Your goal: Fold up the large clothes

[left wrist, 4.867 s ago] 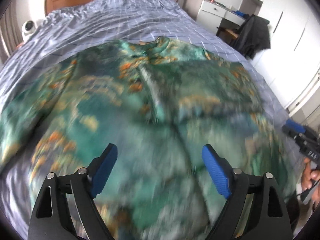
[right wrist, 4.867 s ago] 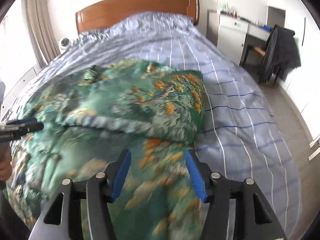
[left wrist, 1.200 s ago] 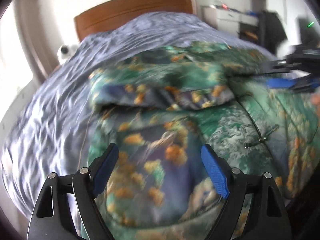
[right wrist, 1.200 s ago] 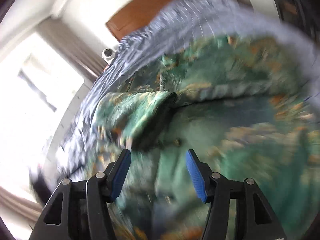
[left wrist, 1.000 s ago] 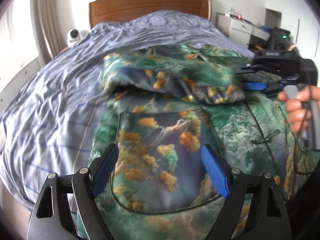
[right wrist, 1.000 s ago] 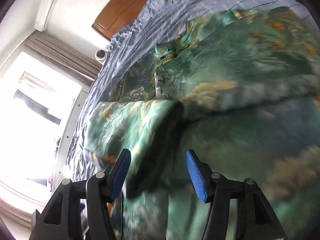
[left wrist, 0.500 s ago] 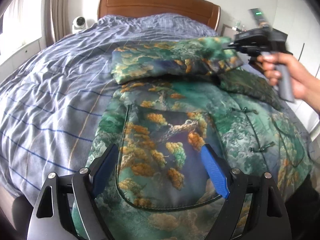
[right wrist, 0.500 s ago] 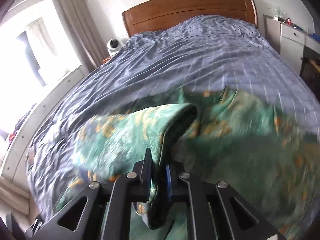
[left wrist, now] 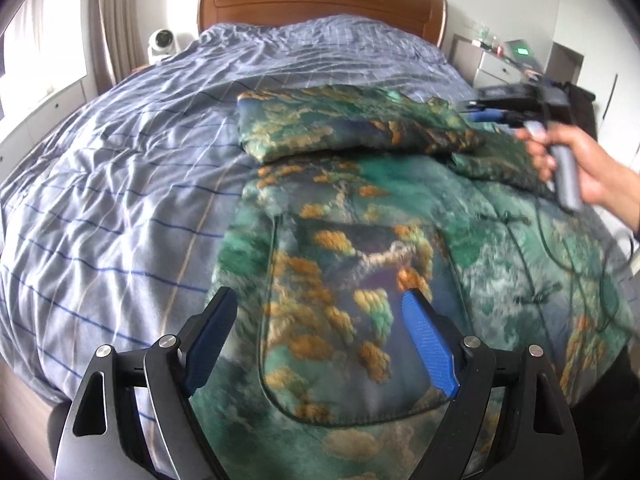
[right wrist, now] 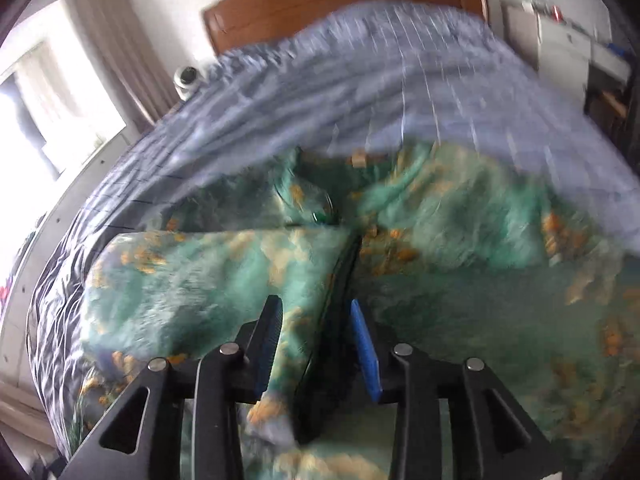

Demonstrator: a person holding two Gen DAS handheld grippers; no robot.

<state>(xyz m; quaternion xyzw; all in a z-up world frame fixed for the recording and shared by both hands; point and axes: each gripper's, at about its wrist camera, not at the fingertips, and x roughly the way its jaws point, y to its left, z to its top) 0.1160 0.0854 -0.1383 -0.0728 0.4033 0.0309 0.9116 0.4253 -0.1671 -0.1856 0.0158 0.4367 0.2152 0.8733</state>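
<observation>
A green padded jacket (left wrist: 360,260) with orange and blue print lies flat on the bed. One sleeve (left wrist: 340,124) is folded across its upper part. My left gripper (left wrist: 320,340) hangs open above the jacket's lower front, with nothing between its fingers. In the left wrist view, a hand (left wrist: 588,176) holds my right gripper (left wrist: 492,114) at the sleeve's right end. In the right wrist view, the right gripper (right wrist: 316,344) is opening. The sleeve's (right wrist: 220,276) cuff lies loose between the parted pads, over the jacket body (right wrist: 480,300).
The jacket rests on a blue striped bed cover (left wrist: 120,200) that runs back to a wooden headboard (left wrist: 320,4). A white camera (left wrist: 162,42) stands left of the bed, with a window and curtain beside it. A white dresser (left wrist: 500,66) is at the back right. A thin cable (left wrist: 560,256) trails over the jacket.
The right gripper shut on the sleeve cuff, drew it across the jacket toward the right, and its jaws have now parted. The left gripper stayed open over the lower front.
</observation>
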